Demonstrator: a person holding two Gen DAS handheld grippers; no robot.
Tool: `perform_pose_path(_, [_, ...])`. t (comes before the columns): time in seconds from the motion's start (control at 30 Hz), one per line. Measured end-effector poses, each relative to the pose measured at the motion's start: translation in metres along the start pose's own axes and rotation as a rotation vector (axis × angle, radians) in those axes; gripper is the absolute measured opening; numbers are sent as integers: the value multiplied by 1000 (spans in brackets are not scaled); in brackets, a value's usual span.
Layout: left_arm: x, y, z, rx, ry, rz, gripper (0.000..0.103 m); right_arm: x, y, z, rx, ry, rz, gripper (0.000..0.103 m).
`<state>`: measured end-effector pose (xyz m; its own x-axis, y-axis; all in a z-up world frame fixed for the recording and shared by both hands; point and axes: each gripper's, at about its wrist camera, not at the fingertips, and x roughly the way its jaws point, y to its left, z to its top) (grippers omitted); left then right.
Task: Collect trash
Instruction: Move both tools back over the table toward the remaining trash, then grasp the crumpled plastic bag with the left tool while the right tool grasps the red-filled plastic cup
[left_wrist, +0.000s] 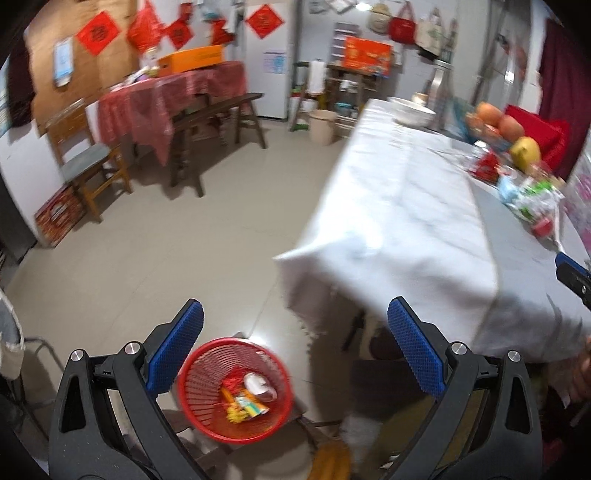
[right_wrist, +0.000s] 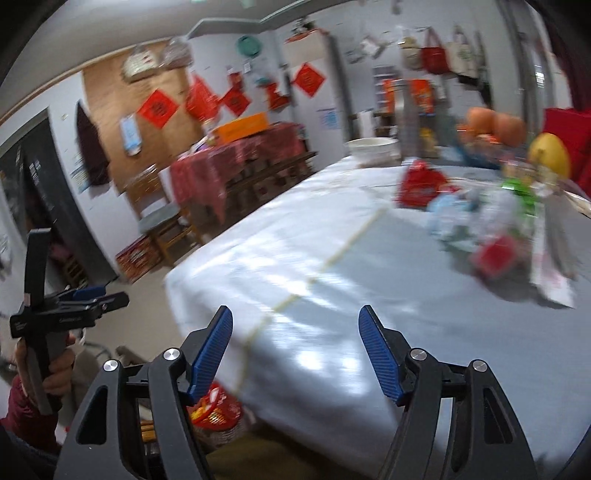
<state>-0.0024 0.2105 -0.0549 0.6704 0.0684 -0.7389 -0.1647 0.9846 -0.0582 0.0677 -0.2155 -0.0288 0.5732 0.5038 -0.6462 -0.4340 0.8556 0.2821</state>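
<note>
A red mesh basket stands low beside the table and holds several wrappers and a clear cup; it also shows in the right wrist view. My left gripper is open and empty, above the basket. My right gripper is open and empty over the near part of the white-clothed table. A pile of wrappers and plastic trash lies on the table's far right; it also shows in the left wrist view. The left gripper appears at the left edge of the right wrist view.
Fruit and a white bowl sit at the table's far end. A red-clothed table, a bench and a wooden chair stand across the tiled floor. A beige bucket stands by the far shelves.
</note>
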Motion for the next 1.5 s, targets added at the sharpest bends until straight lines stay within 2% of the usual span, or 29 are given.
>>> perform_pose_path(0.3, [24,-107,26,118,13,-147,96,-35,-94,-4,150,-84,-135,72])
perform_pose_path(0.37, [32,-134,35,157,21,-172,96,-43,-108,-7,166,-102,-169,76])
perform_pose_path(0.6, [51,-222,62,287,25,-261,96,-46,-159,-12,254,-128,-237,77])
perform_pose_path(0.77, [57,-289,81,371,8,-342,96,-43,-176,-8,266,-137,-268,77])
perform_pose_path(0.97, [84,-351,104,379,35,-410,96,-54,-195,-11,282,-170,-309,77])
perform_pose_path(1.03, [94,-361,110,367,57,-425,96,-55,-203,-13,314,-170,-296,77])
perform_pose_path(1.07, [100,-366,114,356,62,-442,90,-55,-207,-15,328,-166,-286,77])
perform_pose_path(1.1, [104,-367,116,347,61,-456,80,-54,-209,-16,336,-162,-281,77])
perform_pose_path(1.13, [104,-365,117,345,66,-466,58,-53,-212,-17,342,-157,-278,77])
perform_pose_path(1.17, [108,-362,118,338,84,-487,41,-52,-212,-18,342,-154,-277,77])
perform_pose_path(1.23, [109,-350,120,308,101,-518,30,-50,-212,-19,333,-149,-276,77])
perform_pose_path(1.5, [83,-253,105,183,5,-397,28,-52,-193,-15,300,-156,-232,77])
